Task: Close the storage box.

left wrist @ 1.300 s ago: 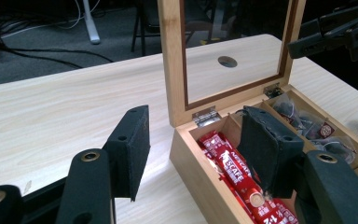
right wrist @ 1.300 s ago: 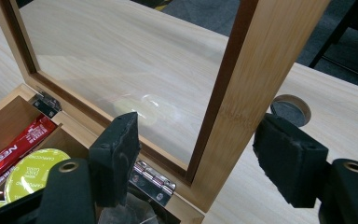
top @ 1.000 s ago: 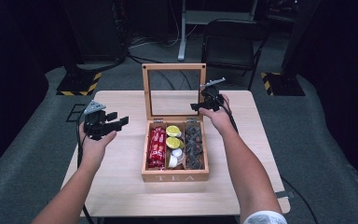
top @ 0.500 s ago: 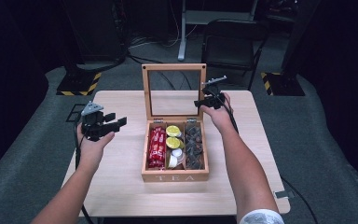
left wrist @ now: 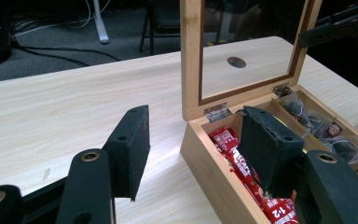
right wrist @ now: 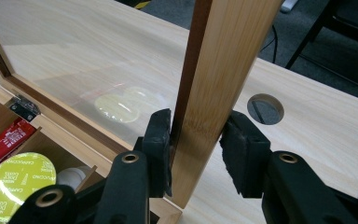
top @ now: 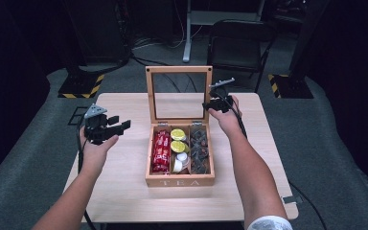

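Note:
A wooden tea box [top: 179, 181] stands open mid-table, its glass-paned lid [top: 178, 69] upright. Inside lie red sachets [top: 161, 151], yellow-green capsules [top: 178, 134] and dark tea bags [top: 200, 148]. My right gripper [top: 207, 104] is at the lid's right side rail. Its jaws have just been closing and now press on that rail [right wrist: 223, 56], one pad on each face, as the right gripper [right wrist: 199, 151] view shows. My left gripper [top: 120, 125] hovers left of the box, open and holding nothing. In the left gripper [left wrist: 196, 149] view its jaws frame the box's near corner [left wrist: 200, 140].
A round cable hole [right wrist: 265, 108] is cut in the table just behind the lid. A dark chair [top: 239, 43] and a stand base with yellow-black tape [top: 81, 86] are on the floor beyond the table's far edge. Bare tabletop [top: 124, 191] surrounds the box.
The right gripper's jaws have closed onto the lid's right rail. Both hands have stayed where they were, and the lid is still upright.

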Available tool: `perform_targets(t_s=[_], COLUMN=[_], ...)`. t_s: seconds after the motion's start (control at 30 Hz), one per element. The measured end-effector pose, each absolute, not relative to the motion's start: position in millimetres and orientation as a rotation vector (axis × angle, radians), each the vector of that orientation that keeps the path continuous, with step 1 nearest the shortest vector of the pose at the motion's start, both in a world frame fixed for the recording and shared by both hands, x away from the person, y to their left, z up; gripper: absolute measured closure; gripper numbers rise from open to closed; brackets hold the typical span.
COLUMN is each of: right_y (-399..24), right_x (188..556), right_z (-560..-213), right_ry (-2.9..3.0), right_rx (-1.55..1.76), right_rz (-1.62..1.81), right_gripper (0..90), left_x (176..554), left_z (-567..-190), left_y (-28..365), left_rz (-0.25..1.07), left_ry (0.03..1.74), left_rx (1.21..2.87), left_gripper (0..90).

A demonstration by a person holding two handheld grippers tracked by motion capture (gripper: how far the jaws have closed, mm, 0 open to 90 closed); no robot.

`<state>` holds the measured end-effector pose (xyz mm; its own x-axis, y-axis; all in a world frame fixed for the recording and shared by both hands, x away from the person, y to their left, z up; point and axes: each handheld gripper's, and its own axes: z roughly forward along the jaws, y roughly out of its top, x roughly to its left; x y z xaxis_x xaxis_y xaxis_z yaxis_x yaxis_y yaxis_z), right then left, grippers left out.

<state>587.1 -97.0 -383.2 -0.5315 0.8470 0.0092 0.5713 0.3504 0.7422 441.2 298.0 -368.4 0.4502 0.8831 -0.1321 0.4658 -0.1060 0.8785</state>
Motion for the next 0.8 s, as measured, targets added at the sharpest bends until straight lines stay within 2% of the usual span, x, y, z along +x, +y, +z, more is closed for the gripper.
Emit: perform_targets(t_s=[0.8], right_y=[-97], right_x=[547], right_z=[-382], right_ry=[2.174], right_rx=[1.176], right_rz=[1.021], right_gripper=[64.8], left_x=[461], left_z=[-356], left_y=[264], left_rz=[0.523], left_ry=[1.116], left_rx=[1.77], left_gripper=[43.0])
